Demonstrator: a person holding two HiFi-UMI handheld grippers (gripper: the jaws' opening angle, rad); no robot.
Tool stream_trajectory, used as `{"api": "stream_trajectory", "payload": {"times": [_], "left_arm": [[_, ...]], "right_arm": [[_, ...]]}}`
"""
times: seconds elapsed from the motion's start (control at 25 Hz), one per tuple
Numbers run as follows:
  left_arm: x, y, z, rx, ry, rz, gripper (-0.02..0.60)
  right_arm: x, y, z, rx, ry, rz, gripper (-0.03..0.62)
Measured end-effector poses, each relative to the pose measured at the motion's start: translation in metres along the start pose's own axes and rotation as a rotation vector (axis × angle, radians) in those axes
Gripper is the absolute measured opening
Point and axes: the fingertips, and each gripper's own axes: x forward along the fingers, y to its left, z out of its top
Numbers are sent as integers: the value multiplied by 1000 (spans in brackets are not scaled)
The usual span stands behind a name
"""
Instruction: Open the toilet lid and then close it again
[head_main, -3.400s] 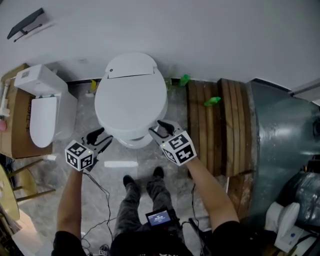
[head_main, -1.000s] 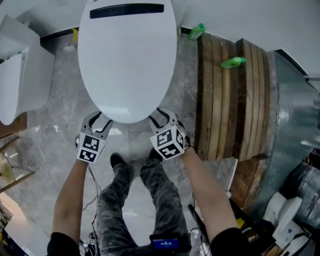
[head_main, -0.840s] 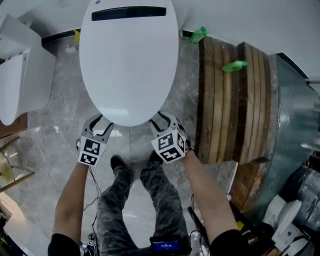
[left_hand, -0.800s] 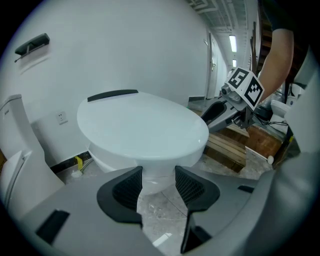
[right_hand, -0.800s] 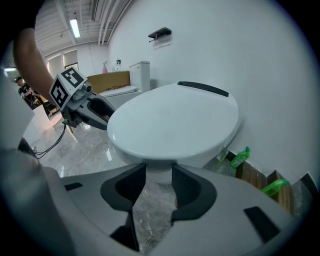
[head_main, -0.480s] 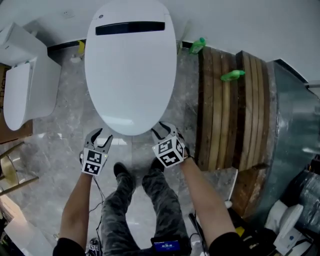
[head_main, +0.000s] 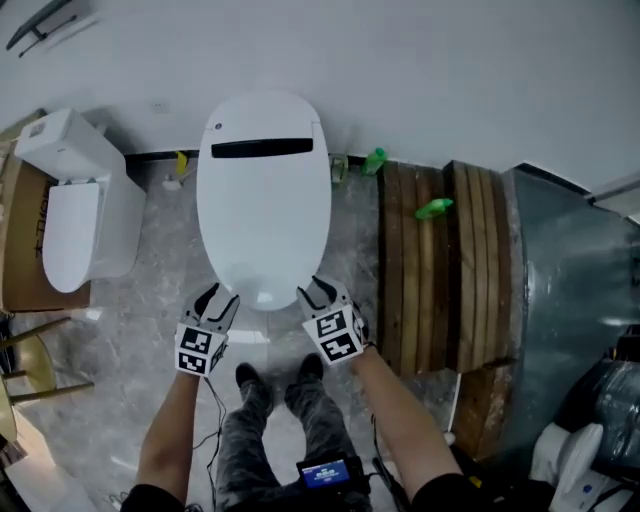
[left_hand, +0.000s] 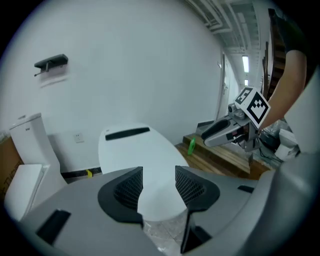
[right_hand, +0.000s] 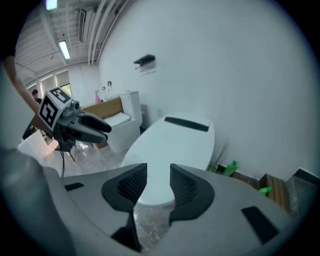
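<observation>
The white toilet lid (head_main: 262, 220) lies long and oval below me, a black slot at its far end by the wall. My left gripper (head_main: 218, 300) sits at the left of the lid's front rim, my right gripper (head_main: 312, 293) at the right of it. In the left gripper view the jaws (left_hand: 159, 182) stand apart with the lid (left_hand: 135, 150) showing in the gap. The right gripper (right_hand: 158, 182) has just been closing a little; its pads still flank the lid's (right_hand: 170, 145) front edge without pressing on it. Whether any fingertip touches the rim I cannot tell.
A second white toilet (head_main: 75, 210) stands at the left beside a cardboard box (head_main: 15, 240). Wooden planks (head_main: 440, 260) with a green bottle (head_main: 433, 208) on them lie at the right, then a grey metal body (head_main: 570, 290). My shoes (head_main: 270, 385) stand just behind the grippers.
Both grippers have come up while staying at the lid's front rim. The head view has pulled up and back, so the toilet looks smaller and more wall shows.
</observation>
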Motion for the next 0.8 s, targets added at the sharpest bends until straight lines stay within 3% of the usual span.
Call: {"api": "stream_trajectory", "payload": {"times": [0.2,0.36,0.44,0.52,0.64,0.8], "left_arm": [[-66,-22,117,2,-132,-34,204],[-118,-37,189,31,-188,-39,196],[-140,-42,217,54,-212,-30,163],[-161,-48,234,60,-237,-6,64],[-184,-53,244,46,-255,26,24],[-201,-58,244,-30,-277,48,9]], "right_arm": [[-95,-1,109,50,-132,-13,79],[-165,-4,174,77,-208,-25,57],[-195,-7,197,90,-240,-30,46],[-219,-5,209,96,-266,-25,33],[-244,0,214,98,-288,-18,25],[-259,3,214,109,-299,-6,20]]}}
